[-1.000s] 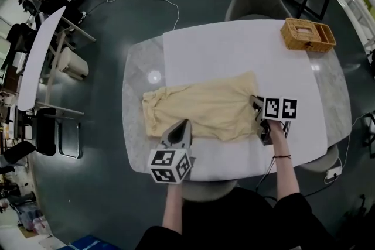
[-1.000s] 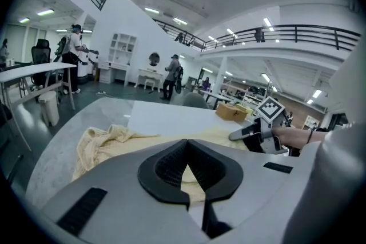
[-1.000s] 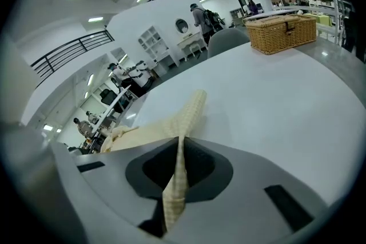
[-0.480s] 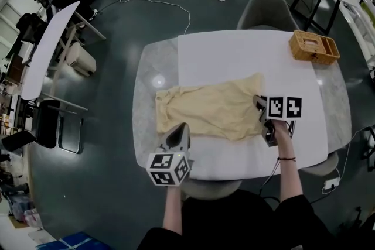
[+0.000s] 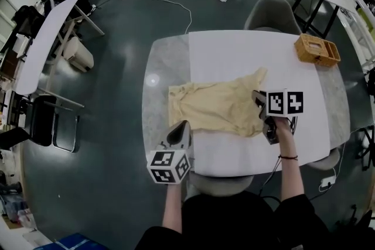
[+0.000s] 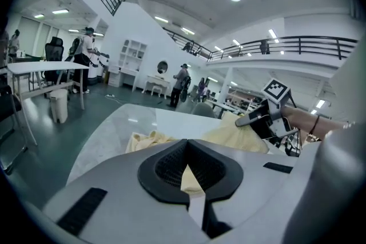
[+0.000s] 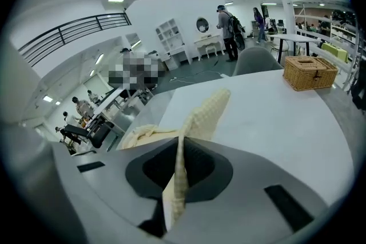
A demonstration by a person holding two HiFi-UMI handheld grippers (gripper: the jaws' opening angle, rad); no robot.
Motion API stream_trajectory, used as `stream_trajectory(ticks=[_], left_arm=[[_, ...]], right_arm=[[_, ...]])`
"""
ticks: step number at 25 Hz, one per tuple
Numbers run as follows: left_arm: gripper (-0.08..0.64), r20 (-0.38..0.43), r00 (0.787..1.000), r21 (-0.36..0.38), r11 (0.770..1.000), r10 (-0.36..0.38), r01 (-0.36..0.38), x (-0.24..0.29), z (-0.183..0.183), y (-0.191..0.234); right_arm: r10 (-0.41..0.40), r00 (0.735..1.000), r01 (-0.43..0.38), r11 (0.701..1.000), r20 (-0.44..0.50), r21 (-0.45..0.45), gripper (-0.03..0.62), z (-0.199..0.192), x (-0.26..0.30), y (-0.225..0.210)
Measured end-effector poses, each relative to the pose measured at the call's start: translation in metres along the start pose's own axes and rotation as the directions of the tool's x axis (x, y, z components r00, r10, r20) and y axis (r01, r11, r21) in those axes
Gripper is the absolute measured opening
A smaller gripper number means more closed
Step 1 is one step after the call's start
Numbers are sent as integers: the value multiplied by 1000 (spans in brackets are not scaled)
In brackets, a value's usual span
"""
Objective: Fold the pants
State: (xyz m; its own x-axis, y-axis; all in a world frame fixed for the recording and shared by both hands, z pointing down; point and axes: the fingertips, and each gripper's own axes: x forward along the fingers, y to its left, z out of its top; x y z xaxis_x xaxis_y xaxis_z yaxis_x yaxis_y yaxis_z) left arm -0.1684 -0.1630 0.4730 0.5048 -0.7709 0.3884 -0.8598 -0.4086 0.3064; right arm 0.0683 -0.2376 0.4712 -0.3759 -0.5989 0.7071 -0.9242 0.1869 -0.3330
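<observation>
Your white-topped table [image 5: 252, 52] stands on a dark hall floor. The cream pants [image 5: 218, 107] lie spread across its middle. Your right gripper [image 5: 258, 98], at 3 o'clock of the cloth, is clamped on that edge. Your left gripper [image 5: 182, 125], at 7 o'clock, is clenched on the near hem. A wicker basket [image 5: 317, 50] sits at 1 o'clock. From above, the marker cubes partly hide both grips.

Pants [image 7: 197, 120] pinched between fingers [image 7: 200, 171]
</observation>
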Motion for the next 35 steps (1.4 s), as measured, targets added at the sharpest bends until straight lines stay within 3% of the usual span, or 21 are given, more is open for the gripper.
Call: stream_trajectory(ticks=[15, 35], left_arm=[[14, 12, 999, -27, 999, -40, 40, -32, 2, 61], [14, 14, 999, -59, 997, -50, 51, -41, -3, 101]], right_arm=[[-14, 1000, 13, 997, -9, -75, 25, 7, 30, 101], [48, 996, -62, 981, -77, -186, 25, 8, 88, 200]])
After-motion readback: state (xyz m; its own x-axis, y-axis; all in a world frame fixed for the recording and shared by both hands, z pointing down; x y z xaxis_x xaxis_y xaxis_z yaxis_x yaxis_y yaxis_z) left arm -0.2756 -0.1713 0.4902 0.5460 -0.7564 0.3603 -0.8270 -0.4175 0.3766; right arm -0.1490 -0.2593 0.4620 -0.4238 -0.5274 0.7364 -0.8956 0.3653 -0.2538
